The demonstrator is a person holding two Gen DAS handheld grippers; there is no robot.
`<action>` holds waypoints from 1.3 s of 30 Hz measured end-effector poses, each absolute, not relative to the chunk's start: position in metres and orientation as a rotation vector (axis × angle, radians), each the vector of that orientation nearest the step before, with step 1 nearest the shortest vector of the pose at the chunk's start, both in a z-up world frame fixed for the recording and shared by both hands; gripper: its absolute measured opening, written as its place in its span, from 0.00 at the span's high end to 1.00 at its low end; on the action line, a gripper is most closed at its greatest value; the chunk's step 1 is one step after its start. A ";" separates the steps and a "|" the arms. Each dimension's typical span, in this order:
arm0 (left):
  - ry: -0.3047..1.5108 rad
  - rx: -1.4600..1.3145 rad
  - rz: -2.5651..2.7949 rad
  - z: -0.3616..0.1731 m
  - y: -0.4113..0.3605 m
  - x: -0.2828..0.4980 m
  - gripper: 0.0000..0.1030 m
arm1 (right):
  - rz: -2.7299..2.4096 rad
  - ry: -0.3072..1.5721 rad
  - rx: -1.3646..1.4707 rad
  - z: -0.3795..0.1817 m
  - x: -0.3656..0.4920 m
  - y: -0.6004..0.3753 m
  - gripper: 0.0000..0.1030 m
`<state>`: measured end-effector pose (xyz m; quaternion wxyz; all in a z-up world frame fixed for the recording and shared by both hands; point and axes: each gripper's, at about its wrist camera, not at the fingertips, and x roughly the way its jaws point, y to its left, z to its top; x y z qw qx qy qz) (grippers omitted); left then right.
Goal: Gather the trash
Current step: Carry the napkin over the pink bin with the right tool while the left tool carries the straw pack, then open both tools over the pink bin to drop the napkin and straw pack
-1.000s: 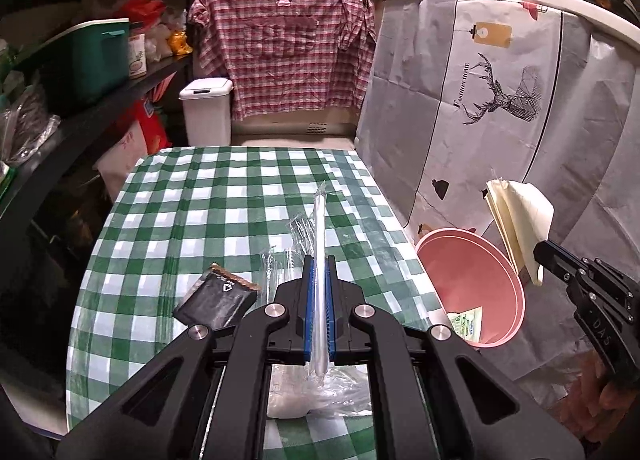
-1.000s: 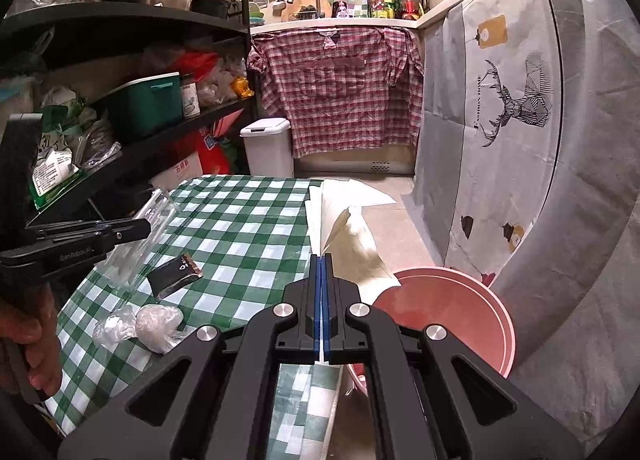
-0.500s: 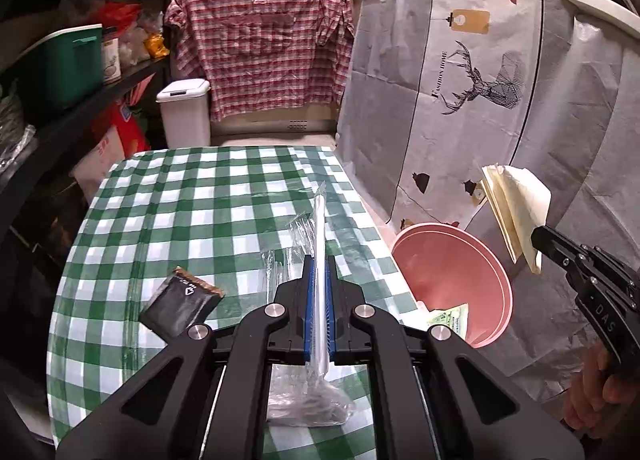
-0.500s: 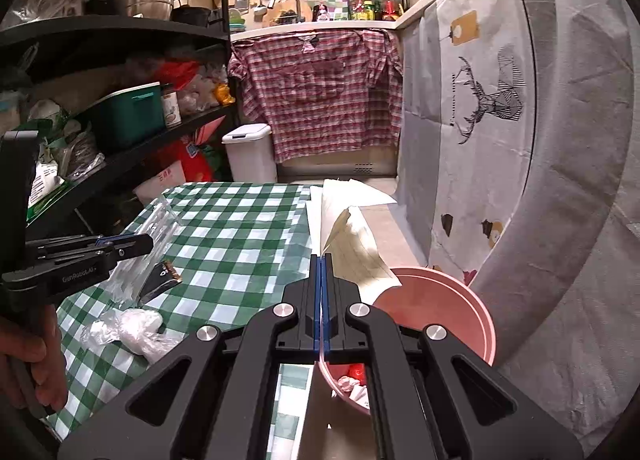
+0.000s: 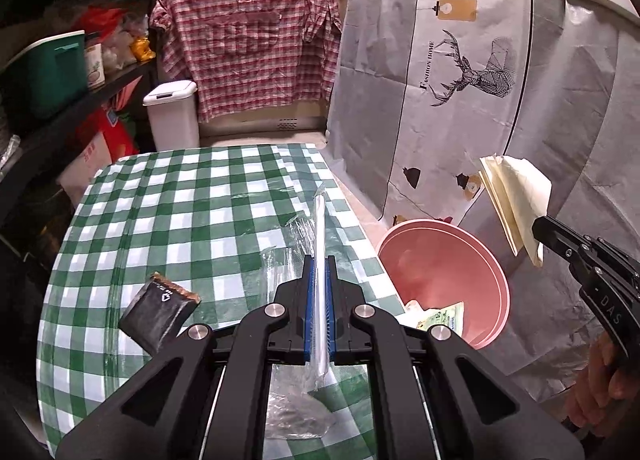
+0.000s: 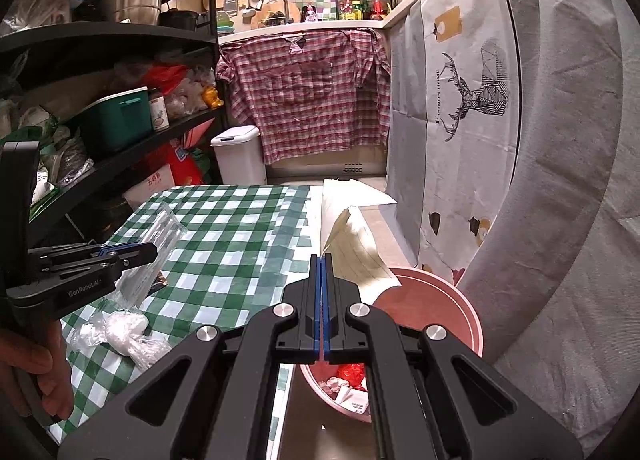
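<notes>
We've got the right gripper (image 6: pixel 321 300) pinching folded paper (image 6: pixel 352 248) above the pink bin (image 6: pixel 460 308) ahead, while the left gripper (image 5: pixel 319 300) clamps a clear plastic wrapper (image 5: pixel 319 236) that, being slick, could slip out short of it.

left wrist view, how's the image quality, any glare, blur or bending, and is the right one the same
Left wrist view: sharp in the middle, strong fisheye bending at the edges; soft glare on the clear plastic wrapper in the left gripper; shelves at left dark. Right wrist view: same curved edges and dark corners, warm indoor light; the paper in the right gripper is sharp.
</notes>
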<state>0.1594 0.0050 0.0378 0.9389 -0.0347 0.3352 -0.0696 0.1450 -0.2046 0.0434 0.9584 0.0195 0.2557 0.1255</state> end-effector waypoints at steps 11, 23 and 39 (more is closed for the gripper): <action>0.692 -0.061 -0.178 0.031 -0.018 0.170 0.95 | 0.217 0.524 0.058 0.040 0.149 -0.222 0.99; 0.697 -0.041 -0.209 0.023 -0.038 0.176 0.95 | 0.189 0.532 0.070 0.035 0.153 -0.238 0.99; 0.716 -0.053 -0.321 0.016 -0.065 0.188 0.95 | 0.114 0.576 0.096 0.024 0.165 -0.262 0.99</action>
